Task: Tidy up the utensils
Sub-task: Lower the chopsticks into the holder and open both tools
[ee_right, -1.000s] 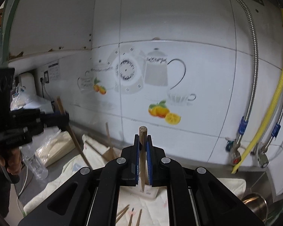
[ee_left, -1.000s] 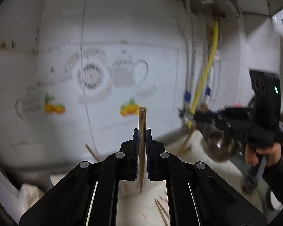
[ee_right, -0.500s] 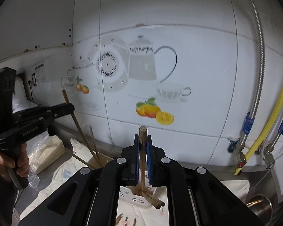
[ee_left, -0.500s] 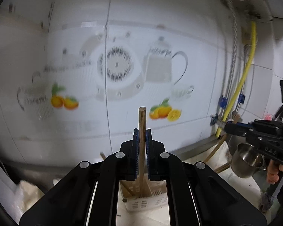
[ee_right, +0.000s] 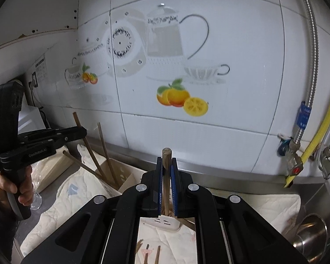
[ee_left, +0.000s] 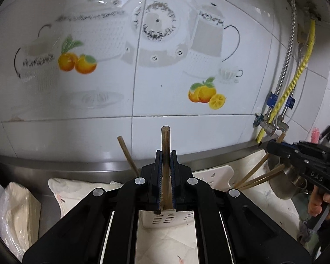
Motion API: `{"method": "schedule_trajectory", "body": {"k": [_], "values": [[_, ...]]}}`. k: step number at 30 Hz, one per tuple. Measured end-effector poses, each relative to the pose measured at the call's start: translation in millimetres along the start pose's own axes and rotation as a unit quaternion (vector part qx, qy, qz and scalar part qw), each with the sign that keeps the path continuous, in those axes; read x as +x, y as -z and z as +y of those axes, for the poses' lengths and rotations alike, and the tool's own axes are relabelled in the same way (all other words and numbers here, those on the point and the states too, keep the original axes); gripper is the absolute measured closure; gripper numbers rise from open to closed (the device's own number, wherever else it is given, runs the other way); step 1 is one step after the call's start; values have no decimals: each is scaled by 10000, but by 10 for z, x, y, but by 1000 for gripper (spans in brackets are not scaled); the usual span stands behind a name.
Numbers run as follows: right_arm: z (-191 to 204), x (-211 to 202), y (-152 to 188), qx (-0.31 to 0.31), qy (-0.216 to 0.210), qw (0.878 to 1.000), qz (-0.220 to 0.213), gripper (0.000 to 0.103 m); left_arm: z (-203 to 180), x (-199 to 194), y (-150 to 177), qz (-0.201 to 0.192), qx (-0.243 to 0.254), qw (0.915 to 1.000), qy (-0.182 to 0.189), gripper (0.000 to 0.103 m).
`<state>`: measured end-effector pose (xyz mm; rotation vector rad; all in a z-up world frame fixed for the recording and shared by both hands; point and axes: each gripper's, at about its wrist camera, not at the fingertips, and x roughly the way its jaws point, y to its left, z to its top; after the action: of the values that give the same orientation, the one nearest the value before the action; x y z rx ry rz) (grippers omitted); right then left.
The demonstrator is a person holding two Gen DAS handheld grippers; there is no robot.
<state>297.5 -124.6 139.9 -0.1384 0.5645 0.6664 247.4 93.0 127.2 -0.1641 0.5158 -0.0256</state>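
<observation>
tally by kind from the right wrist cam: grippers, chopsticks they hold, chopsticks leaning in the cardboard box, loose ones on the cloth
grippers: 2 (left gripper, right gripper)
chopsticks clamped in them: 2
chopsticks leaning free in the cardboard box: 2
chopsticks loose on the cloth: 3
total: 9

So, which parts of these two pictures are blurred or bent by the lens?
Left wrist view: the teapot decal is smeared by motion and the steel counter edge bows. Right wrist view: sharper, but the braided steel hose curves, and the dark corners are vignetted.
</observation>
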Motion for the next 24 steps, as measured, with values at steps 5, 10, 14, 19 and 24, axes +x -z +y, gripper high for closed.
{"method": "schedule_trajectory", "body": {"k": [5,10,14,19,24], "values": [[-39,-14,27,66,26,10000,-11,95,19,-65,5,-35,-111,9999,66,80],[-54,-182,5,60,91,9998,-162,88,-68,-265,-29,-262,-26,9996,80,75],[-51,-393,20,69,101,9994,-327,82,-147,-524,-18,-473,28,9988,83,64],[45,-652,165,-60,141,9989,-454,71,-261,-799,185,-511,140,9986,61,54],[150,-863,502,-74,-4,9989,-464,66,-345,-942,592,-310,210,9992,112,49]]}}
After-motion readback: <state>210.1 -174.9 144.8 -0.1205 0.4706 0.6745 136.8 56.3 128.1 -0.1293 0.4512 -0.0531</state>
